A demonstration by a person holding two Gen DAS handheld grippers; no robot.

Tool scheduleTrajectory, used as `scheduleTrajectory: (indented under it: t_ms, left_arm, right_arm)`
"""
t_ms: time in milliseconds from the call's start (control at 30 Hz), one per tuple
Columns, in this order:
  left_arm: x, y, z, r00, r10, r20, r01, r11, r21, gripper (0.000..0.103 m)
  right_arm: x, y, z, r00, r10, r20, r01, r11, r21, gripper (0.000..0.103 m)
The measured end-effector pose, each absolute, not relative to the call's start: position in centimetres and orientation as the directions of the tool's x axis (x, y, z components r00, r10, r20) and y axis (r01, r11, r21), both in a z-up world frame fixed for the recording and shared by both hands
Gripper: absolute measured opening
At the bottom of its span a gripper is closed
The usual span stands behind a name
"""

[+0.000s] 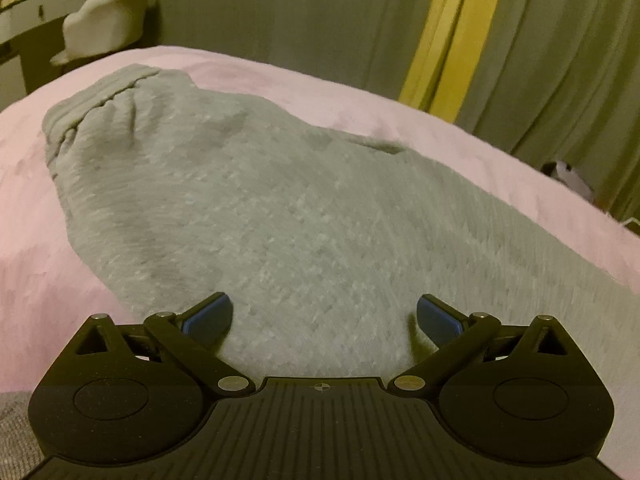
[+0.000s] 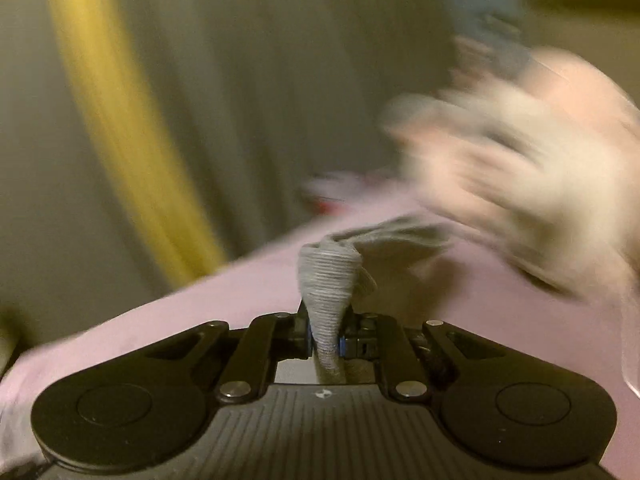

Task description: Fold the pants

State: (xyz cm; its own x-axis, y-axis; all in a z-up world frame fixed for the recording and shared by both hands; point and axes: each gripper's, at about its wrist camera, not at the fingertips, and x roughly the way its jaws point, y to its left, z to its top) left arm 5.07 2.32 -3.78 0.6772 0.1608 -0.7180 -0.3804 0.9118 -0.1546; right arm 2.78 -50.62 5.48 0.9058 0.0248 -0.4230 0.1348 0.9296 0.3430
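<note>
Grey knit pants lie spread on a pink bed cover, their ribbed waistband at the far left in the left wrist view. My left gripper is open and empty, low over the near part of the pants, its blue pads wide apart. My right gripper is shut on a bunched ribbed edge of the grey pants, lifted above the pink cover. The right wrist view is heavily blurred.
Grey-green curtains with a yellow strip hang behind the bed. A white padded chair and a dresser stand at the far left. A blurred pale plush shape lies on the bed at the right.
</note>
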Motion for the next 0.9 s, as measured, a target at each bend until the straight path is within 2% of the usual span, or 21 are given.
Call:
scheduleTrajectory:
  t_ms: [67, 133, 233, 267, 333, 367, 433, 567, 633, 700, 800, 833, 900]
  left_arm:
    - [4.8, 2.4, -3.5, 0.684, 0.155, -0.712, -0.384, 0.907, -0.172, 0.103]
    - [4.5, 2.5, -3.3, 0.695, 0.154, -0.703, -0.388, 0.903, -0.186, 0.103]
    - [4.2, 2.9, -3.1, 0.707, 0.141, -0.693, -0.389, 0.896, -0.215, 0.103]
    - [4.1, 3.0, -3.1, 0.708, 0.132, -0.694, -0.389, 0.892, -0.228, 0.103]
    - [4.2, 3.2, -3.1, 0.705, 0.123, -0.698, -0.390, 0.890, -0.237, 0.103]
    - [4.3, 3.2, -3.2, 0.706, 0.119, -0.698, -0.386, 0.891, -0.238, 0.103]
    - [4.5, 3.1, -3.2, 0.708, 0.107, -0.698, -0.372, 0.897, -0.239, 0.103]
    - [5.1, 3.1, -3.5, 0.713, 0.077, -0.697, -0.340, 0.907, -0.248, 0.103]
    - [5.2, 3.2, -3.6, 0.713, 0.067, -0.698, -0.337, 0.906, -0.257, 0.103]
    - [5.1, 3.4, -3.6, 0.718, 0.053, -0.694, -0.331, 0.903, -0.273, 0.103]
    - [4.9, 3.8, -3.6, 0.724, 0.024, -0.690, -0.322, 0.896, -0.307, 0.103]
    - [4.9, 3.9, -3.6, 0.725, 0.017, -0.689, -0.319, 0.894, -0.314, 0.103]
    - [5.0, 3.8, -3.6, 0.726, 0.000, -0.688, -0.305, 0.897, -0.321, 0.103]
  right_arm:
    - [3.0, -44.6, 6.8, 0.914, 0.148, -0.377, -0.044, 0.962, 0.271, 0.011]
    - [3.0, -38.7, 6.4, 0.888, 0.265, -0.377, -0.194, 0.957, 0.216, 0.011]
    - [3.8, -30.9, 1.8, 0.795, 0.358, -0.490, -0.328, 0.933, 0.149, 0.012]
    - [4.3, -29.3, 0.0, 0.760, 0.363, -0.539, -0.350, 0.928, 0.132, 0.012]
    - [5.6, -26.5, -4.6, 0.617, 0.367, -0.696, -0.367, 0.917, 0.159, 0.013]
    - [5.8, -25.7, -5.9, 0.585, 0.353, -0.730, -0.353, 0.921, 0.164, 0.013]
    - [4.9, -25.1, -5.0, 0.622, 0.340, -0.705, -0.359, 0.924, 0.129, 0.014]
    - [4.6, -27.0, -4.6, 0.601, 0.374, -0.707, -0.331, 0.921, 0.205, 0.015]
    - [3.6, -26.9, -4.4, 0.595, 0.388, -0.703, -0.325, 0.917, 0.231, 0.020]
    - [4.4, -26.8, -4.0, 0.556, 0.456, -0.695, -0.328, 0.888, 0.321, 0.042]
    - [4.2, -29.5, -2.8, 0.532, 0.582, -0.615, -0.268, 0.805, 0.530, 0.062]
    - [4.1, -30.9, -2.4, 0.562, 0.582, -0.588, -0.213, 0.789, 0.577, 0.066]
    - [4.0, -33.5, -2.0, 0.616, 0.521, -0.590, -0.081, 0.787, 0.611, 0.090]
